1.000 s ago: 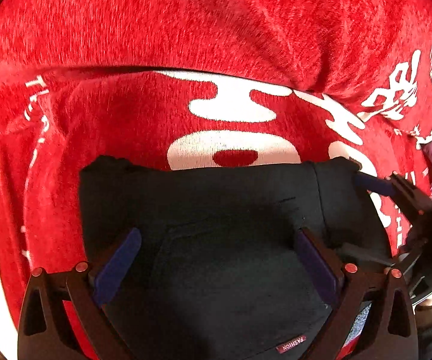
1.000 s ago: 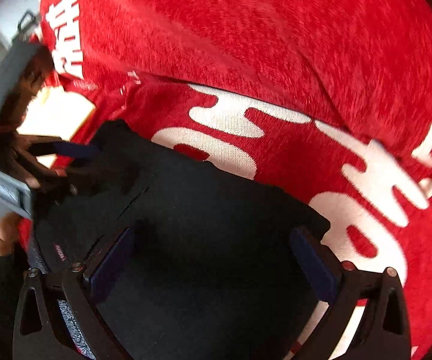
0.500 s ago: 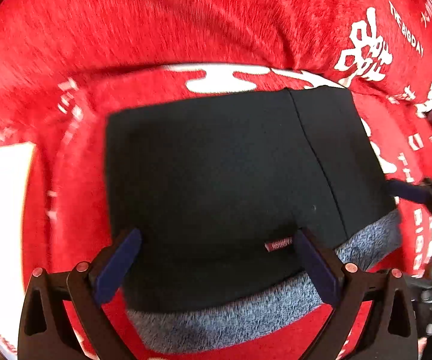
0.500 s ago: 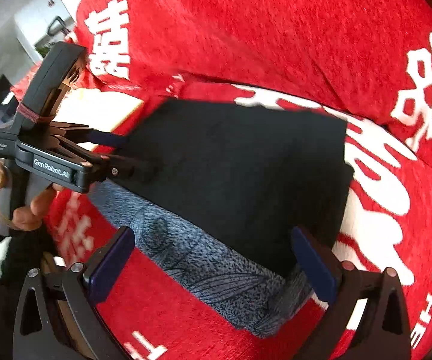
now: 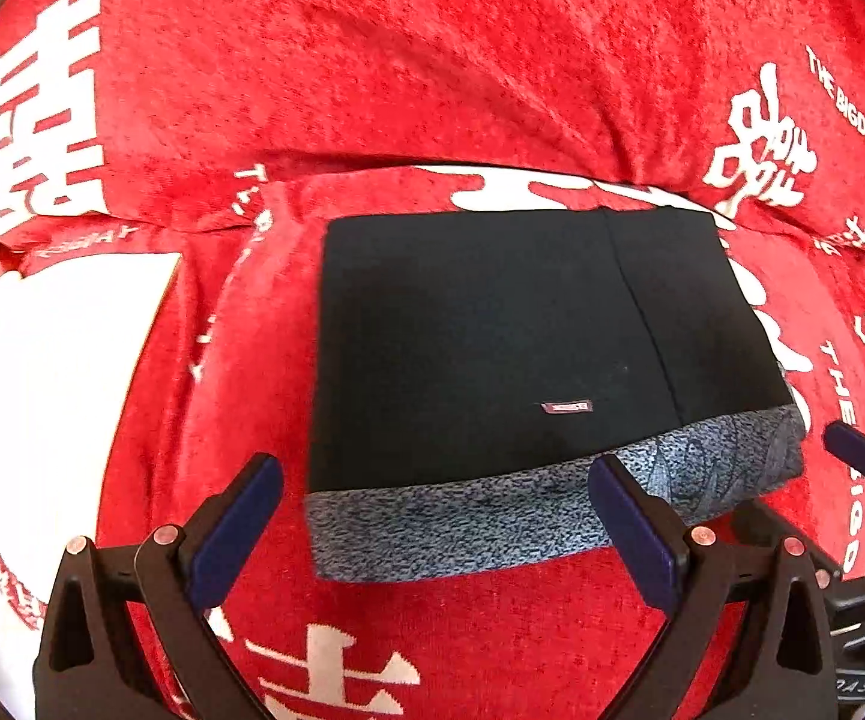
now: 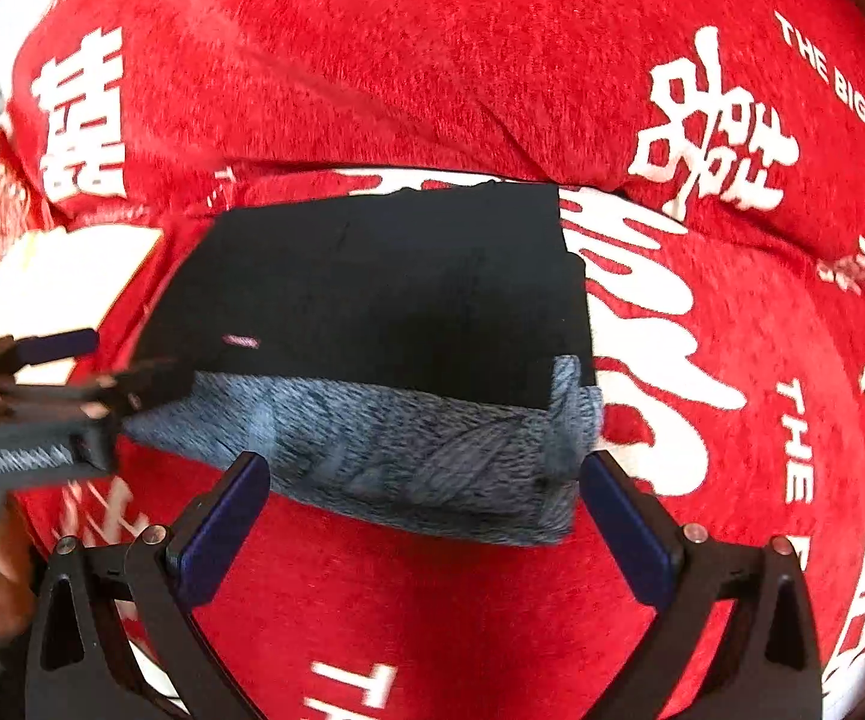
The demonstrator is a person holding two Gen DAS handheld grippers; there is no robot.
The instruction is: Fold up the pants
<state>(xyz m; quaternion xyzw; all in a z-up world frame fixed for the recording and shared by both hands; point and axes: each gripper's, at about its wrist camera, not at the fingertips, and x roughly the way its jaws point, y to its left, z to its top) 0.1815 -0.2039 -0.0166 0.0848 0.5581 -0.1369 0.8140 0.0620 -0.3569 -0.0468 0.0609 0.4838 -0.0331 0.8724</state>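
Note:
The black pants lie folded into a flat rectangle on the red cover, with a grey knitted lining showing along the near edge and a small label on top. In the right wrist view the same pants sit ahead with the grey band nearest. My left gripper is open, drawn back just short of the grey edge, holding nothing. My right gripper is also open, its fingers apart over the near edge of the grey band, empty.
A red plush cover with white characters spreads over the whole surface and rises in a fold behind the pants. A white patch lies to the left. The other gripper and a hand appear at the left of the right wrist view.
Both grippers have pulled back from the pants, which now lie further away and in full view as a flat folded rectangle. Both stayed open.

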